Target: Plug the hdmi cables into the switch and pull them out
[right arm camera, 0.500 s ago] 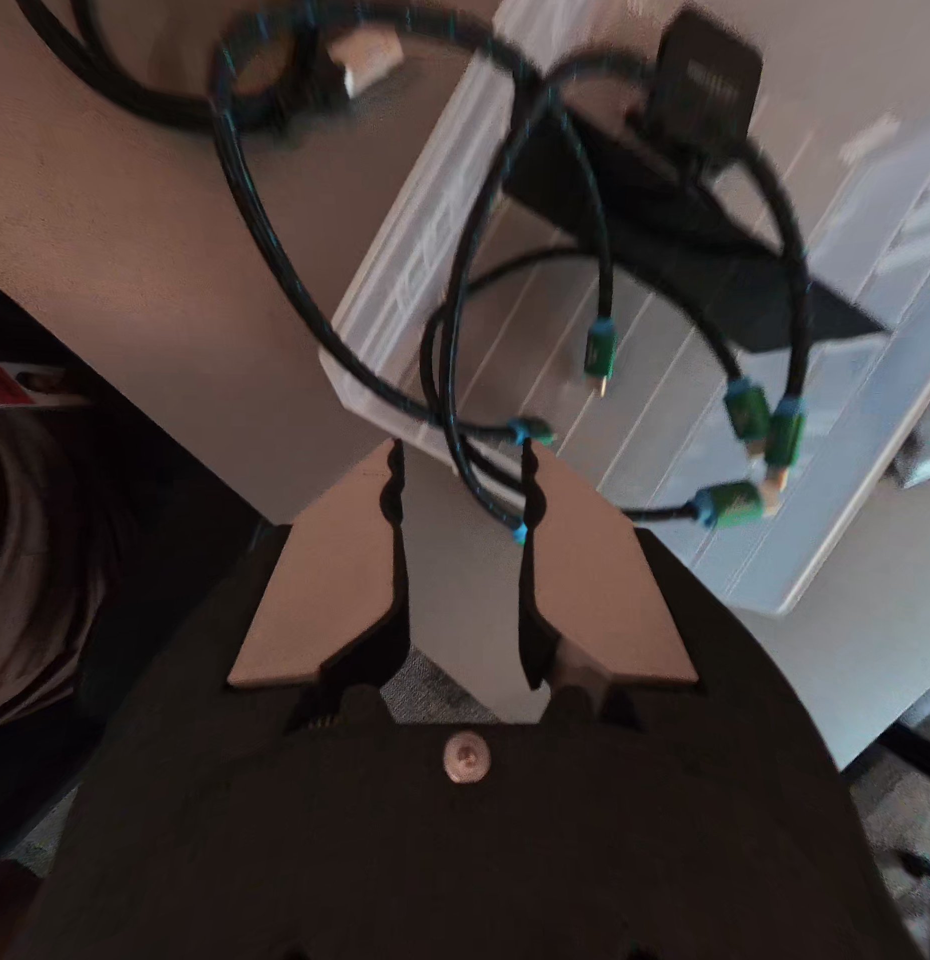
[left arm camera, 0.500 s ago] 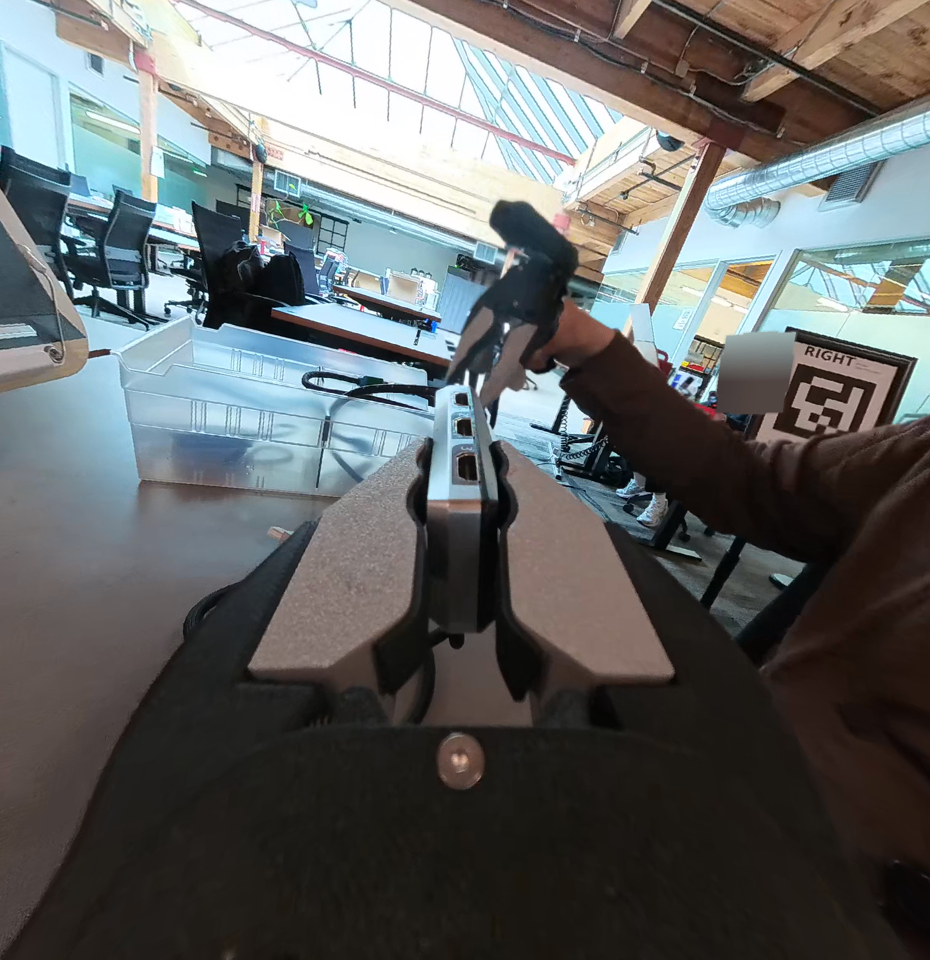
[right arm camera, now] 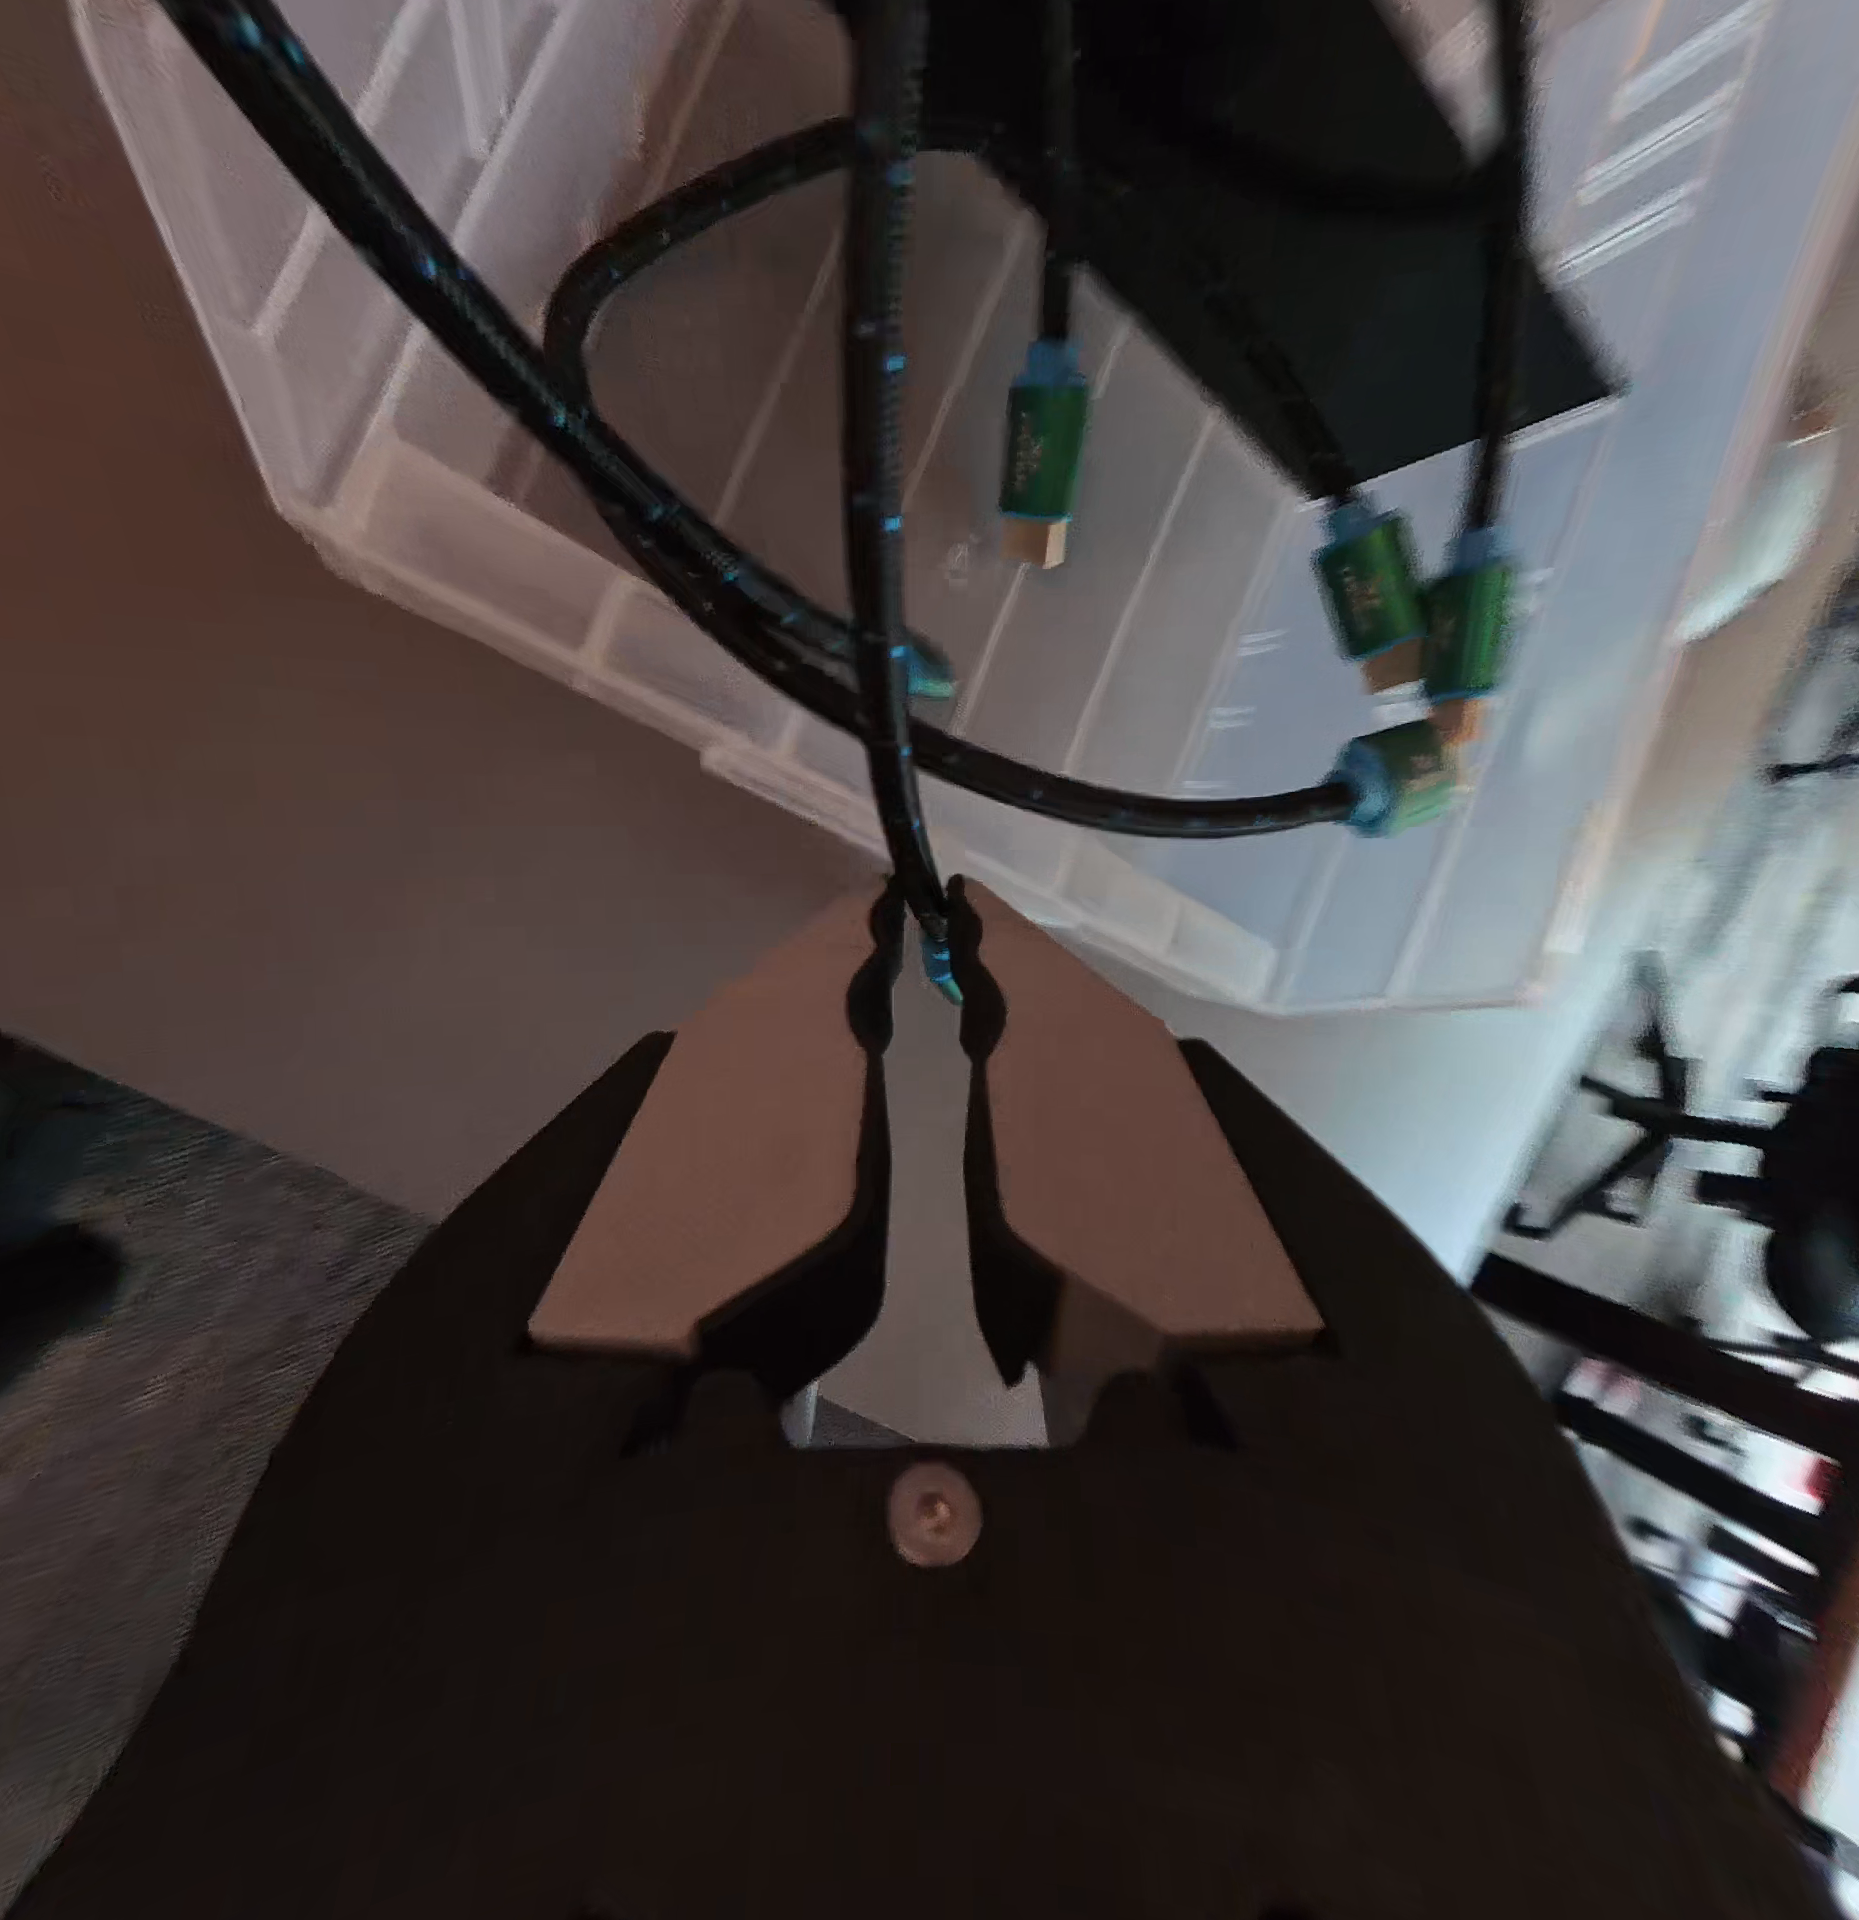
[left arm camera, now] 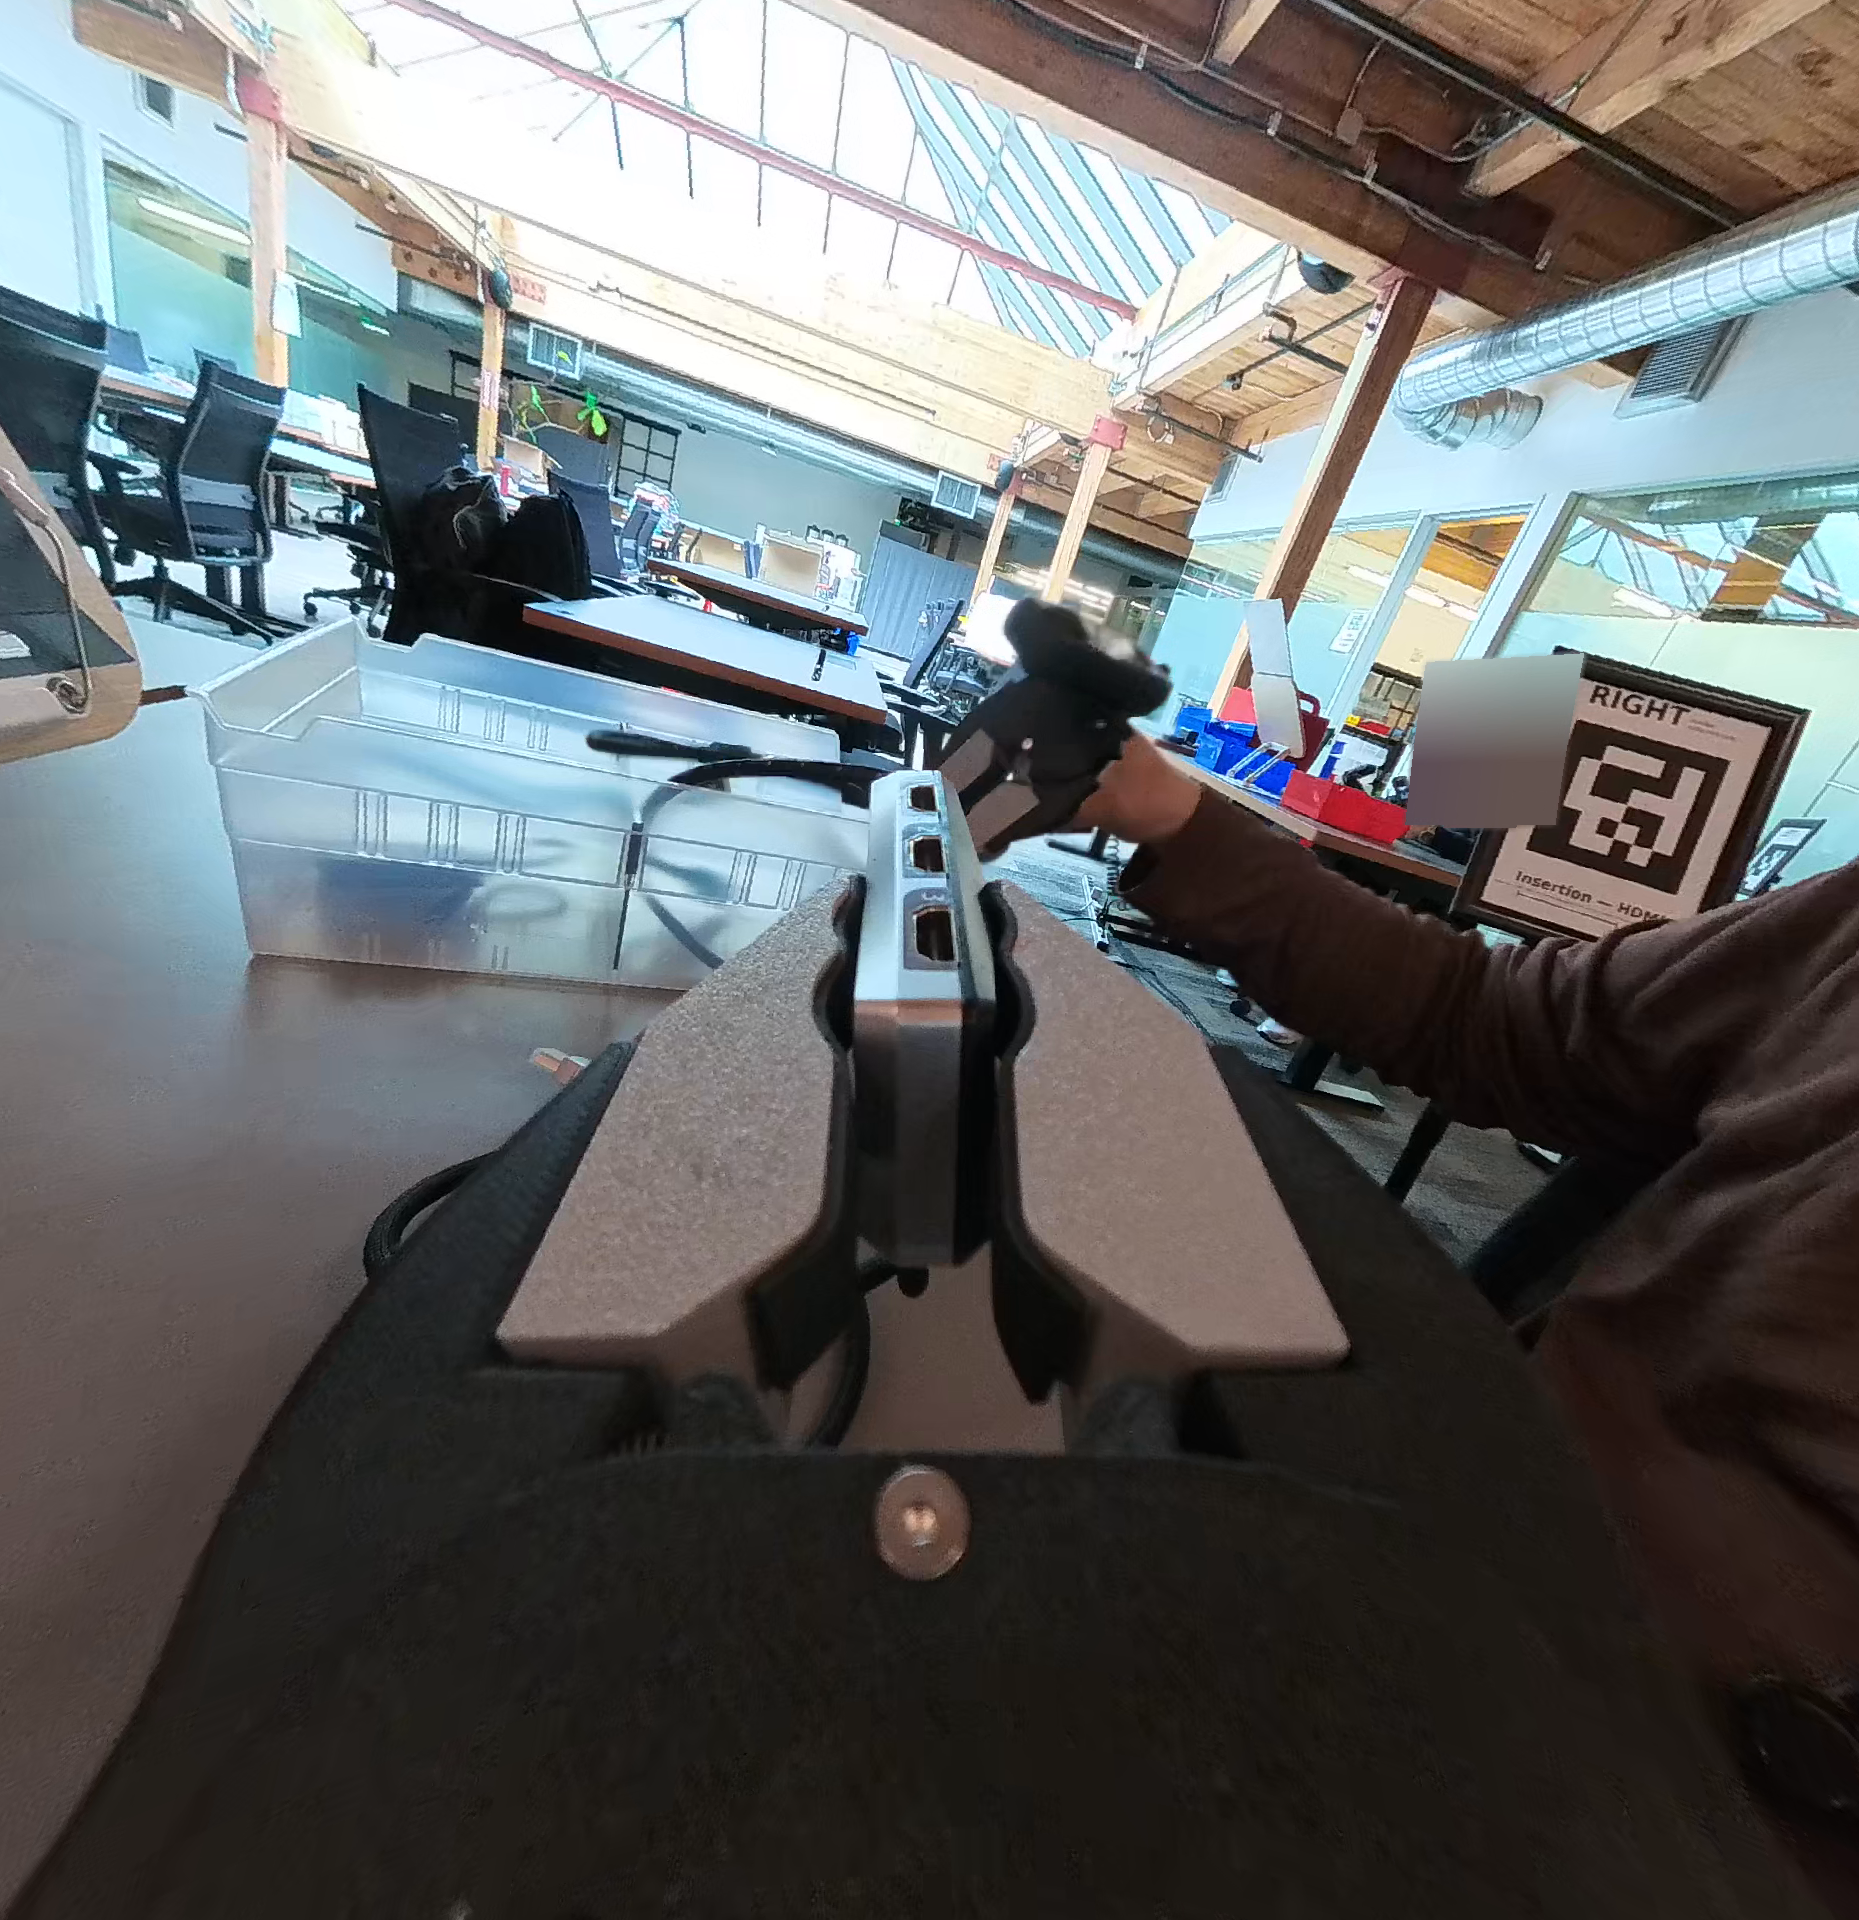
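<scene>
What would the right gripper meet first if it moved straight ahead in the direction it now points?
Probably the clear plastic bin. The right gripper, shut on a black braided cable, points at the bin's near rim, with loose cables and green plugs lying inside. Depth is unclear because of blur.

I see an open office under a bright glass skylight (left arm camera: 696,114), with exposed timber roof beams (left arm camera: 1320,135), a silver ventilation duct (left arm camera: 1631,312), black office chairs (left arm camera: 218,457) and long brown-topped desks (left arm camera: 696,649).
</scene>
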`<state>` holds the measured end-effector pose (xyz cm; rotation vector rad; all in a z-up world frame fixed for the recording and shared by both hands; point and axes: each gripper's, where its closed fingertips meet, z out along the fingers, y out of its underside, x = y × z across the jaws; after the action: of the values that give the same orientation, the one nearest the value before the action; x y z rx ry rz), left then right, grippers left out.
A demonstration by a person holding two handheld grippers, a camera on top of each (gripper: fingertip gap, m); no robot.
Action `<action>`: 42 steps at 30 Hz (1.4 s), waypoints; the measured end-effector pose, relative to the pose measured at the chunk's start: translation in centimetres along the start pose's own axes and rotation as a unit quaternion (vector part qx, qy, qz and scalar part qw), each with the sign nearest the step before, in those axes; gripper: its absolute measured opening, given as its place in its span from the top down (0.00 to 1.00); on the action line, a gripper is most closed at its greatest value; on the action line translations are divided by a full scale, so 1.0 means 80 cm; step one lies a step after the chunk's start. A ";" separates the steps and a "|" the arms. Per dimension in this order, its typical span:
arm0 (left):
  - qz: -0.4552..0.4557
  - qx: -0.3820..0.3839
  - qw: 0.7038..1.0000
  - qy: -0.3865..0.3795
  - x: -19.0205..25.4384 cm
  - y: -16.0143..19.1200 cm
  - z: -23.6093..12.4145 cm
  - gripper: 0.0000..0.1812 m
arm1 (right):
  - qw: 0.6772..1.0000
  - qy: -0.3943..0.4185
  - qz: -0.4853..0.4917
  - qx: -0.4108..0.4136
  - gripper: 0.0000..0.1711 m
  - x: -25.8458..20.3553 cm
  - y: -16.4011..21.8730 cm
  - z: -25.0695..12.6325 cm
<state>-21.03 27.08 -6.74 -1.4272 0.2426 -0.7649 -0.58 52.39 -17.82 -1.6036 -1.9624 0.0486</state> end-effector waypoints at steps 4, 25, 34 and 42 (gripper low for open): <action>0.002 -0.001 1.000 0.001 0.001 0.000 0.000 0.89 | 0.994 0.088 -0.029 0.055 0.98 0.040 -0.043 -0.046; 0.001 -0.001 1.000 0.003 0.003 -0.001 0.001 0.89 | 0.994 -0.091 -0.004 -0.057 0.84 0.053 -0.078 -0.010; -0.003 -0.004 1.000 0.005 0.002 0.002 0.002 0.89 | 0.987 0.005 0.158 0.014 0.82 0.148 -0.104 0.011; -0.001 -0.003 1.000 0.003 0.002 0.001 0.001 0.89 | 0.987 0.078 0.101 -0.101 0.85 0.163 -0.084 0.067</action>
<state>-20.87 27.06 -6.75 -1.4322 0.2482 -0.7709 -10.20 64.13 -14.14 -1.8732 -1.7244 -0.1963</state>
